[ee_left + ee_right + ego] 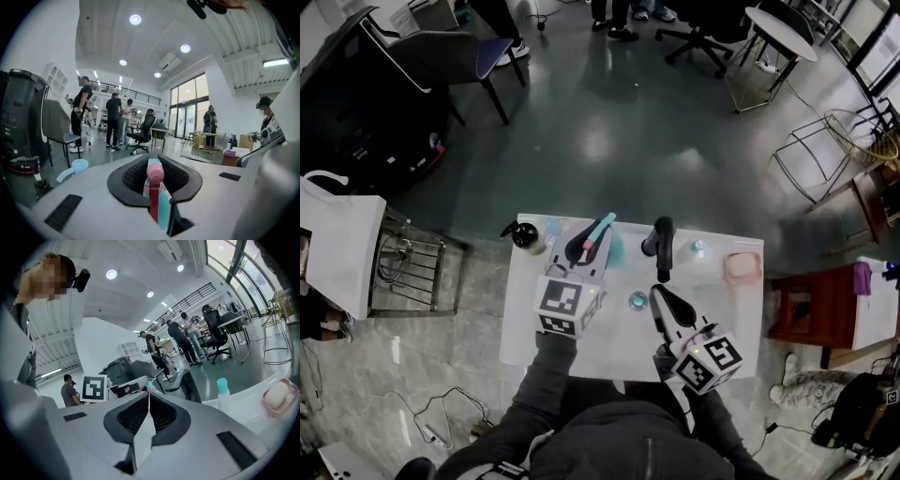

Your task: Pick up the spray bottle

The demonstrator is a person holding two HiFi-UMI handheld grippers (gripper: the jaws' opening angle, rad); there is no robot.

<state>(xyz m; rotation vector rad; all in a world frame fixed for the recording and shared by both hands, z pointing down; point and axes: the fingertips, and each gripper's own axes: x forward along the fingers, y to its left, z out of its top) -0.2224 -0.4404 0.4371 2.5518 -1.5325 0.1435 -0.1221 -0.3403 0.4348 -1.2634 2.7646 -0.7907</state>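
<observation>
Left gripper [581, 248]: jaws drawn narrow and clamped on the pink-and-teal spray bottle [154, 176], just above centre of the head view, at the far part of the white table [525, 328]. Right gripper [659, 296], lower right of centre: jaws fully together, nothing between them.

no words, brand names or numbers can be read anywhere. the only printed signs are black-and-white square markers [561, 302] on the cube [589, 311] of the left gripper [585, 247] and on that of the right gripper [660, 298]; they carry no letters.
</observation>
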